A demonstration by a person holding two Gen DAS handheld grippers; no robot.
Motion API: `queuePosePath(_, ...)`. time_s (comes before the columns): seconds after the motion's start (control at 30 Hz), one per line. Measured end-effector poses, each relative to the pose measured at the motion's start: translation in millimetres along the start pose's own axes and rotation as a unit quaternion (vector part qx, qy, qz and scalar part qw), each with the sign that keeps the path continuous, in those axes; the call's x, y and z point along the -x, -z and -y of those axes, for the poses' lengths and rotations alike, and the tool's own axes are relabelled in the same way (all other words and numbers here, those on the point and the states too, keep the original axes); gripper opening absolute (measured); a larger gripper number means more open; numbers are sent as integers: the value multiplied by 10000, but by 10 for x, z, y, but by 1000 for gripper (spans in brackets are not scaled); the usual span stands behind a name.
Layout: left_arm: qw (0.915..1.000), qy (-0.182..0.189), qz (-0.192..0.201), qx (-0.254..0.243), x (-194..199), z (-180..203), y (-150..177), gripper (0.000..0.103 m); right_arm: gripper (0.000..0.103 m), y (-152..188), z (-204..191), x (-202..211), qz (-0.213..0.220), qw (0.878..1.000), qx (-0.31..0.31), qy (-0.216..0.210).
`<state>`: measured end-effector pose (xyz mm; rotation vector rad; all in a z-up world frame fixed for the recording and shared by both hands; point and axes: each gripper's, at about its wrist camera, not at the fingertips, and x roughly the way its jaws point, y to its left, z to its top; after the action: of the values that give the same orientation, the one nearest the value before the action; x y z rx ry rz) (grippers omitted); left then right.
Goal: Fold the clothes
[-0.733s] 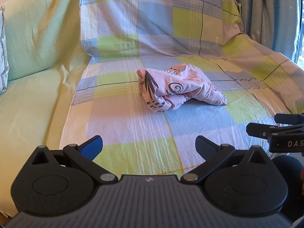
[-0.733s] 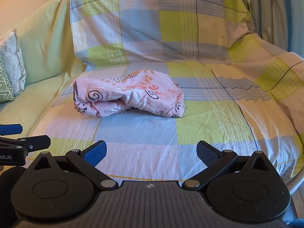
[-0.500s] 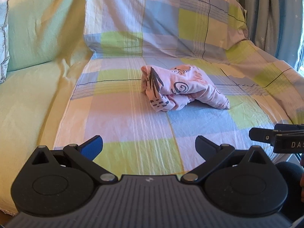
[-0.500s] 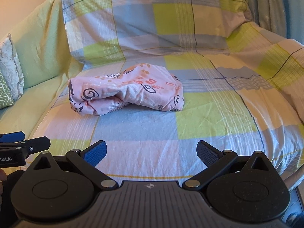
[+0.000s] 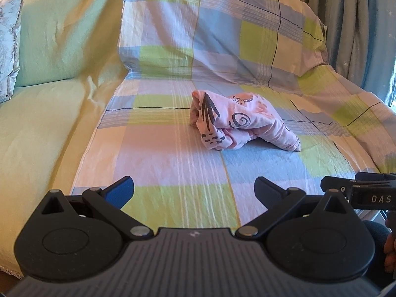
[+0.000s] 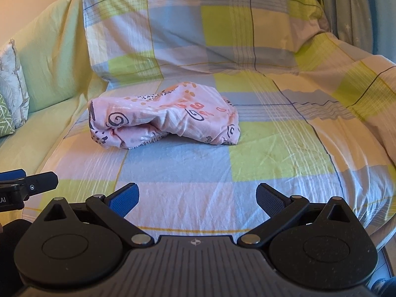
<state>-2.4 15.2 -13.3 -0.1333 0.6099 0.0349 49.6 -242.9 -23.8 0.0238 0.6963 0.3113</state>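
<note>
Nearest to us, the left gripper (image 5: 194, 188) has its fingers spread wide with nothing between them, and the right gripper (image 6: 196, 194) is the same: wide apart and empty. Both hang over the front edge of the checked sheet (image 6: 173, 198) that covers the sofa, well short of the garment.

Further in, the pink printed garment (image 6: 163, 118) lies in a loose bundle on the sheet, near the middle of the seat, touching neither gripper.

We judge the main risks like this. The bundle is rolled on itself, so we could pinch several layers at once and lift a lump instead of one edge. The sheet under it is thin and wrinkled, so fingers coming in low could catch the sheet along with the garment and drag both. No hem or corner shows clearly, so each gripper might take a different layer and twist the piece when we spread it.

The views differ. The left wrist view shows the narrow end of the bundle (image 5: 237, 121), with dark streaks and a spiral print, plus the right gripper's finger tip at its right edge. The right wrist view shows the long side, with an open fold along the underside.

Farthest back, the left view has curtains (image 5: 358, 24), the right view cushions (image 6: 11, 94).
</note>
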Motion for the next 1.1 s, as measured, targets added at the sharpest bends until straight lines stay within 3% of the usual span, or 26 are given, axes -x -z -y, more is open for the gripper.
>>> queuePosePath(1.1,9999,-35,-32,-114,-16,70,6,102,103,2,-9,-29,-94,9999,96,48)
